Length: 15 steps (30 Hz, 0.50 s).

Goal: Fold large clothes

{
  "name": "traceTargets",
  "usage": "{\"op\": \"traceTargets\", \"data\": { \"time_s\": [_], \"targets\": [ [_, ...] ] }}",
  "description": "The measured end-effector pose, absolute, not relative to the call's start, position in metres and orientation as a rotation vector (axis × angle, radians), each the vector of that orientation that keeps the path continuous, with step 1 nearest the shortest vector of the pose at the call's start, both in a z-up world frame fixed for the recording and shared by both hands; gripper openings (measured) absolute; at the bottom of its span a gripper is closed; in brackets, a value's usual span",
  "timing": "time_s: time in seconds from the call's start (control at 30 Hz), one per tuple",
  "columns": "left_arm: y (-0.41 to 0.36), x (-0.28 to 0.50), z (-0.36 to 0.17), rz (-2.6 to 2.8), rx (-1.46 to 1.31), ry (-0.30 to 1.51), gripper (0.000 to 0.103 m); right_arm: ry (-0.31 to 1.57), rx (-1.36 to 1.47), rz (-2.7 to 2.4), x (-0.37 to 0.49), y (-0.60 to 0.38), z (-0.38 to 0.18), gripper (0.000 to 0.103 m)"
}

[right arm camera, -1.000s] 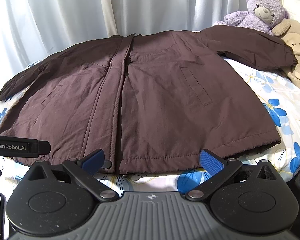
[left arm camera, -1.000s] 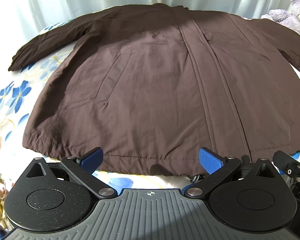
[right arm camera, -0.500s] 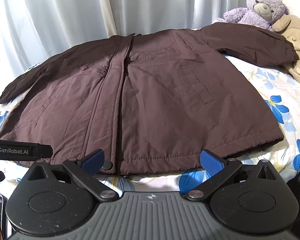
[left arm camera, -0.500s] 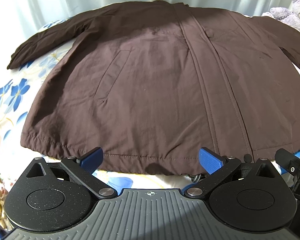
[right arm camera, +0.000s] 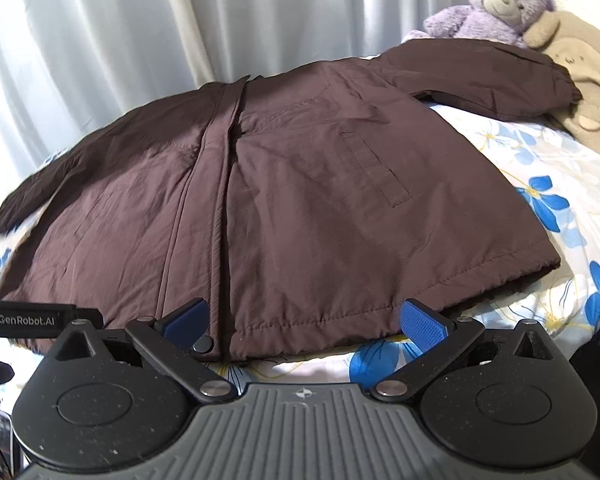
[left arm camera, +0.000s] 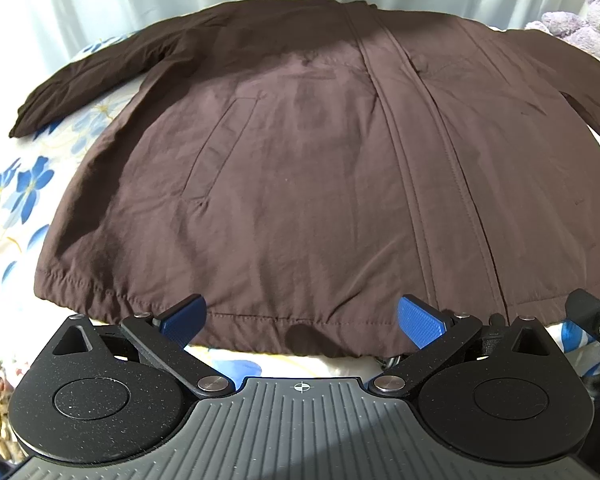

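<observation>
A large dark brown jacket (left arm camera: 300,168) lies spread flat, front up, on the flowered bed, with both sleeves stretched out; it also shows in the right wrist view (right arm camera: 300,200). My left gripper (left arm camera: 300,316) is open and empty, just above the left half of the hem. My right gripper (right arm camera: 304,316) is open and empty, just above the right half of the hem, beside the front placket and its snap button (right arm camera: 203,345). Neither gripper touches the cloth.
The bed sheet (right arm camera: 540,184) is white with blue flowers. A purple teddy bear (right arm camera: 496,0) and a beige plush toy (right arm camera: 580,68) sit at the far right by the right sleeve. Grey curtains (right arm camera: 180,28) hang behind the bed.
Both grippers have moved slightly forward toward the jacket's hem. The jaws stay open and the jacket has not moved.
</observation>
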State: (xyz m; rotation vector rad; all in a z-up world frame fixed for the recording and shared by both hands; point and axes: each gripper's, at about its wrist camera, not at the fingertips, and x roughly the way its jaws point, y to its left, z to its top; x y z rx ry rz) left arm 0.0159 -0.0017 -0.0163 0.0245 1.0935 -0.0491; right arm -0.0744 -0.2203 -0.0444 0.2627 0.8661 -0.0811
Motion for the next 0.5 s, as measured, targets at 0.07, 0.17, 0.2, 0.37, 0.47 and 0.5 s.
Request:
{"op": "traceTargets", "data": {
  "time_s": [0.07, 0.17, 0.2, 0.37, 0.47, 0.5],
  "targets": [
    [-0.002, 0.017, -0.016, -0.057, 0.011, 1.085, 0.103, 0.867, 0.278, -0.075, -0.074, -0.222, -0.045, 0.102],
    [-0.004, 0.020, -0.017, -0.066, -0.001, 1.081, 0.103, 0.878, 0.286, -0.060, -0.072, -0.223, -0.048, 0.102],
    [-0.004, 0.022, -0.017, -0.070, -0.005, 1.080, 0.103, 0.877, 0.293, -0.047, -0.071, -0.223, -0.048, 0.102],
    [0.000, 0.038, -0.015, -0.079, -0.029, 1.073, 0.103, 0.753, 0.376, 0.002, -0.059, -0.245, -0.035, 0.102],
    [0.001, 0.057, -0.009, -0.052, -0.037, 1.033, 0.103, 0.483, 0.469, -0.065, -0.050, -0.284, -0.021, 0.102],
    [0.000, 0.064, -0.007, -0.046, -0.038, 1.022, 0.103, 0.390, 0.512, -0.066, -0.046, -0.301, -0.019, 0.102]
  ]
}}
